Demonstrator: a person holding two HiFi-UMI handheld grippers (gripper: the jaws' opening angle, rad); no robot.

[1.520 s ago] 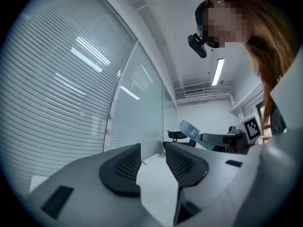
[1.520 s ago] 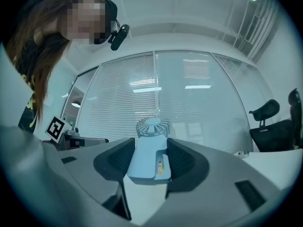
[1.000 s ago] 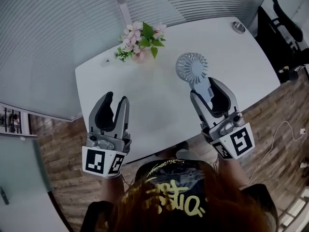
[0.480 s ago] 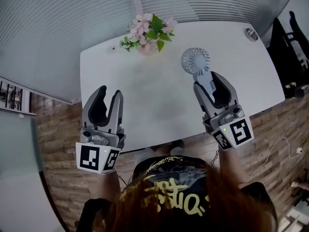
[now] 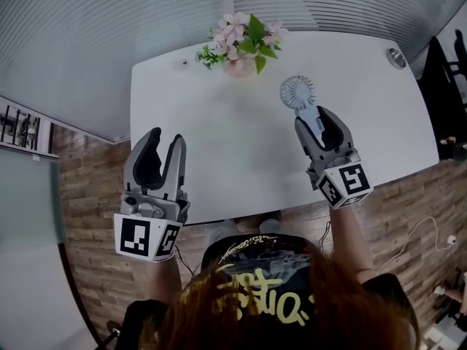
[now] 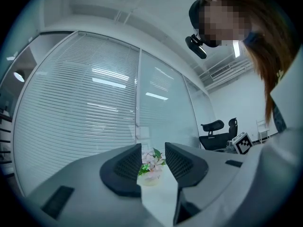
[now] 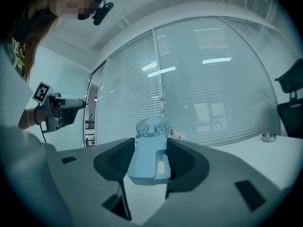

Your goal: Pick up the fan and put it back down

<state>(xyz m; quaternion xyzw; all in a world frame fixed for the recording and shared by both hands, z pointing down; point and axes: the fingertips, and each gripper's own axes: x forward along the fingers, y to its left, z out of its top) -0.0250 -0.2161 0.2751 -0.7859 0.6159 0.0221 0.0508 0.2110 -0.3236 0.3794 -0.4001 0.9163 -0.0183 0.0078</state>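
A small pale-blue hand fan (image 5: 298,92) points away from me over the white table (image 5: 219,144), round head forward. Its handle lies between the jaws of my right gripper (image 5: 318,117), which is shut on it. In the right gripper view the fan (image 7: 152,126) fills the gap of the right gripper (image 7: 150,148), both pads against the handle. I cannot tell if the fan touches the table. My left gripper (image 5: 165,138) hovers at the table's near left edge, open and holding nothing. Through the gap of the left gripper (image 6: 152,150) only the flowers show.
A pot of pink flowers (image 5: 243,42) with green leaves stands at the table's far edge, and these flowers (image 6: 151,163) lie straight ahead of the left gripper. A small round metal object (image 5: 397,57) sits at the far right corner. Black office chairs (image 5: 449,71) stand right; a blinds-covered glass wall is behind.
My right gripper has sunk toward the table with the fan still in its jaws. The left gripper has shifted slightly and stays open.
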